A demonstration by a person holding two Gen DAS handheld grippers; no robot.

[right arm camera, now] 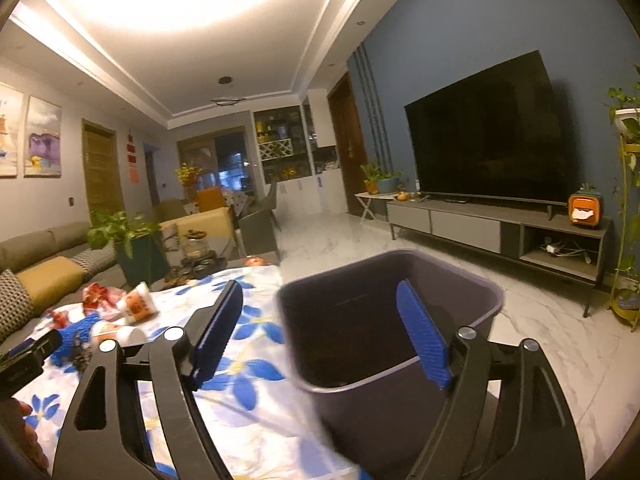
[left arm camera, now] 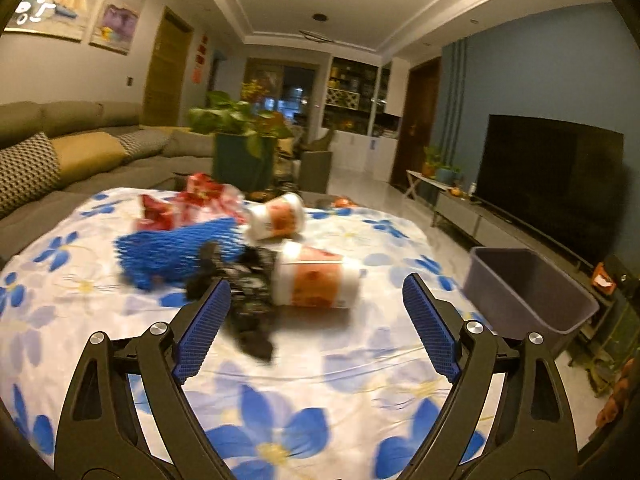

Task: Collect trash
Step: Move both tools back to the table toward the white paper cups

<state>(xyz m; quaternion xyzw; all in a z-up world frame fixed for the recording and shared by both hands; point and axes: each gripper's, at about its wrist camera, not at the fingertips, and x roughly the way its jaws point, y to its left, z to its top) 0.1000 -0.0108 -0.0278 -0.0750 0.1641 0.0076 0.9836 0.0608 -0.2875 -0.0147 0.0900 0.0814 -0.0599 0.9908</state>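
On our left we hold the left gripper (left arm camera: 316, 300) with its jaws spread wide and empty above the counter (left arm camera: 360, 380), which is covered by a white cloth printed with blue flowers. Only the left wrist view shows the trash pile closely. Farthest left lies one blue foam net sleeve (left arm camera: 176, 256), beyond the left jaw; behind it sits one crumpled red-and-white plastic wrapper (left arm camera: 188, 200). A black crumpled scrap (left arm camera: 248, 304) lies just beside the left jaw's tip. We count two white paper cups with orange labels, both on their sides: the nearer cup (left arm camera: 316, 280) lies between the jaw tips and a little beyond them, the farther cup (left arm camera: 276, 216) behind it.

Past the counter's right edge stands one dark grey plastic bin (left arm camera: 532, 292), well apart from the pile.

The right wrist view shows the bin's inside, which the left view does not: the right gripper (right arm camera: 320, 320), jaws wide and empty, hangs over the bin (right arm camera: 360, 400), its right jaw above the opening, its left jaw over the cloth.
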